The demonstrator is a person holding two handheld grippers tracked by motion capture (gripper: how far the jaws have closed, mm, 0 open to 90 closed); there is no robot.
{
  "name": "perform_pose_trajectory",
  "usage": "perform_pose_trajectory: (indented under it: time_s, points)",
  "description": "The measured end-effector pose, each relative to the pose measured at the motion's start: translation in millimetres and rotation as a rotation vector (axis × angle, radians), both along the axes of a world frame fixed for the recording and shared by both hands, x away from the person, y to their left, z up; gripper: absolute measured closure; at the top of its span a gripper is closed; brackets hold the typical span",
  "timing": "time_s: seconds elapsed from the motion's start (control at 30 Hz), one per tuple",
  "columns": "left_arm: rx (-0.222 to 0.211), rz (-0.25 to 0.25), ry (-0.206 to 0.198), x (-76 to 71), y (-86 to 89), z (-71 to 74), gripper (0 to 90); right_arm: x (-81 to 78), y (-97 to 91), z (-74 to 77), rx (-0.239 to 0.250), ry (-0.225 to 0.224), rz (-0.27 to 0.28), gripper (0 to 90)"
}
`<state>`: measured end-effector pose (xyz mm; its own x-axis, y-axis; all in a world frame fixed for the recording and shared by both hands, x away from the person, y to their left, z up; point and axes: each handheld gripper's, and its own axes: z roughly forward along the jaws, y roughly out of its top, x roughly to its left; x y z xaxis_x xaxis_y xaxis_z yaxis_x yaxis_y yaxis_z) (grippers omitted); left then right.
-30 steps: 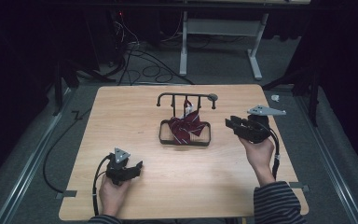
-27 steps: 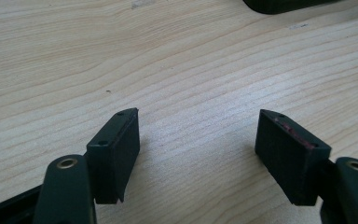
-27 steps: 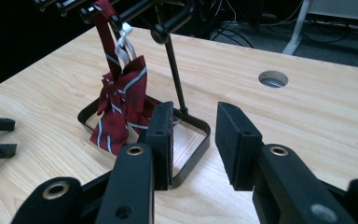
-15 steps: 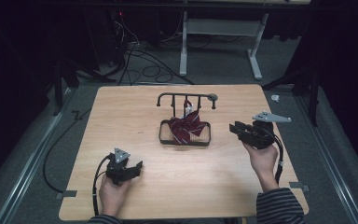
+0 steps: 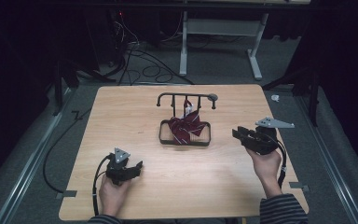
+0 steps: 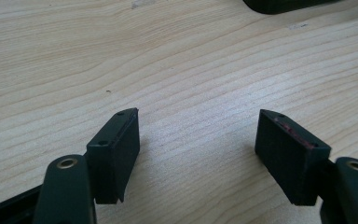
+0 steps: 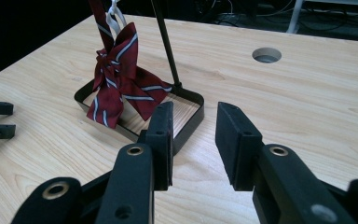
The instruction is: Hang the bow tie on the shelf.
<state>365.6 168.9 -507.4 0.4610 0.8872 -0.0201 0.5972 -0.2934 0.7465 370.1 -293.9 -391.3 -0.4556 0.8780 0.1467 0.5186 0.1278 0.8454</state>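
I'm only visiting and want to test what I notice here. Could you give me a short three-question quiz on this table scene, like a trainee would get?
1. True or false: the right tongs are closed on the striped bow tie.
2. What does the bow tie hang from? A) the black stand B) a wall hook C) the left tongs
3. What lies between the left tongs' pads?

Key
1. False: their jaws are apart, with nothing between them, short of the stand's tray.
2. A: it hangs from the stand's top bar, above the tray-like base.
3. Nothing except bare wooden table; the jaws stand open.
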Motion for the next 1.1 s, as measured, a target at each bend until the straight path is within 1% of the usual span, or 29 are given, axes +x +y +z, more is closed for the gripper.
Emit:
perform_pose_trajectory:
  time_s: [0.2, 0.4, 0.57, 0.83, 0.93, 1.03, 1.1]
  points:
    - [0.000, 0.000, 0.000, 0.0, 0.0, 0.0, 31.1, -4.6, -2.3, -4.4, 0.010, 0.004, -0.005, 68.8]
    - [0.000, -0.001, 0.000, 0.0, 0.0, 0.0, 31.1, -11.4, -5.0, -7.2, 0.046, 0.004, -0.004, 68.5]
    - [0.000, 0.000, 0.000, 0.0, 0.0, 0.0, 31.1, -16.4, -5.3, -11.6, 0.056, 0.004, -0.001, 68.4]
    - [-0.002, 0.000, 0.001, -0.1, 0.0, 0.0, 31.0, -22.4, -7.5, -26.6, 0.076, 0.030, -0.012, 68.5]
    - [-0.001, 0.000, 0.001, -0.1, 0.0, 0.0, 31.0, -23.9, -8.0, -30.4, 0.084, 0.042, -0.017, 68.5]
    - [-0.002, 0.000, 0.001, -0.1, 0.0, 0.0, 31.0, -24.7, -8.8, -33.7, 0.080, 0.042, -0.018, 68.4]
    - [-0.002, 0.000, 0.001, -0.1, 0.0, 0.0, 31.0, -25.6, -9.1, -36.6, 0.089, 0.051, -0.020, 68.4]
